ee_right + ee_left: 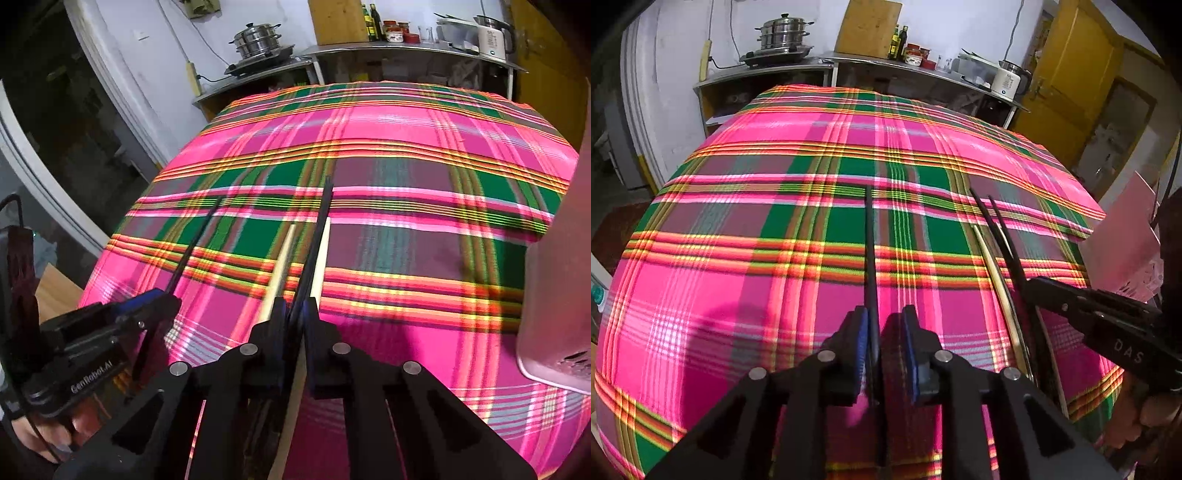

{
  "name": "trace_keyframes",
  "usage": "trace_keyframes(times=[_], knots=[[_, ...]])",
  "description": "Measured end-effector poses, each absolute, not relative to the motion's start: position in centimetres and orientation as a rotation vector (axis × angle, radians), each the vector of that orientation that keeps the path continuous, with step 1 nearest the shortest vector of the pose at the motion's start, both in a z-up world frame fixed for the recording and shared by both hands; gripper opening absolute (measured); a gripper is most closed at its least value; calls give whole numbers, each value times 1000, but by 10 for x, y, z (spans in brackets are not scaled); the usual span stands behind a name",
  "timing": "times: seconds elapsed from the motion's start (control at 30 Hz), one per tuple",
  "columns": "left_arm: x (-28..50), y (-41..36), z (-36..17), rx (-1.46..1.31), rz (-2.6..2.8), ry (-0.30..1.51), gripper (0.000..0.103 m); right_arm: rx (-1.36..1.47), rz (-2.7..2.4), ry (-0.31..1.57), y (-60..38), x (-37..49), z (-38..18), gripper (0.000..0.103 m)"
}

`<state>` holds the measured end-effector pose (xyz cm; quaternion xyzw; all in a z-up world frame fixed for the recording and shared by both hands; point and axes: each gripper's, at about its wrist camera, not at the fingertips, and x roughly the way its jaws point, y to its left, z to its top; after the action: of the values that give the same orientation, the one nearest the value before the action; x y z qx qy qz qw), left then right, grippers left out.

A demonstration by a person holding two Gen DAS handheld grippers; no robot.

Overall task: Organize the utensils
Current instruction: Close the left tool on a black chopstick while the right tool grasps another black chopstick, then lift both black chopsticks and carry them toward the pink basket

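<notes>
My left gripper (884, 321) holds a single black chopstick (870, 243) that points forward over the plaid table; its blue pads stand slightly apart around the stick. It also shows in the right wrist view (162, 299) at the left with that chopstick (195, 240). My right gripper (294, 306) is shut on black chopsticks (319, 229). Two pale wooden chopsticks (280, 266) lie on the cloth under it. In the left wrist view the right gripper (1034, 286) sits at the right with two black chopsticks (993, 225) and a pale one (988, 258).
A pink-and-green plaid cloth (775, 206) covers the table. A pink container (554, 288) stands at the table's right edge. Behind the table a steel counter (849, 64) carries a steamer pot (783, 33), bottles, jars and a white kettle (1006, 79).
</notes>
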<state>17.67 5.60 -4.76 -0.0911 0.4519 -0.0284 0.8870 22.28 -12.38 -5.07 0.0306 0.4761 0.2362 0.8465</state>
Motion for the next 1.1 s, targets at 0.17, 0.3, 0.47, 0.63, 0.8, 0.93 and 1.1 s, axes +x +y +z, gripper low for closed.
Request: trace_keyframes(times=[0.17, 0.3, 0.47, 0.63, 0.8, 0.93, 1.1], knots=[[187, 56, -47, -174, -81, 941, 21, 37, 468, 1016, -121, 226, -48, 10], [193, 60, -47, -173, -88, 941, 21, 38, 458, 1017, -118, 234, -48, 12], [196, 62, -47, -171, -95, 936, 21, 26, 462, 1010, -112, 240, -44, 12], [201, 62, -47, -164, -99, 929, 21, 17, 469, 1005, -106, 245, -47, 12], [205, 64, -48, -164, -101, 925, 21, 4, 476, 1009, -99, 255, -50, 12], [211, 64, -48, -156, -108, 927, 21, 5, 459, 1019, -98, 262, -55, 12], [222, 61, -46, -130, -124, 943, 21, -6, 446, 1024, -95, 269, -55, 12]])
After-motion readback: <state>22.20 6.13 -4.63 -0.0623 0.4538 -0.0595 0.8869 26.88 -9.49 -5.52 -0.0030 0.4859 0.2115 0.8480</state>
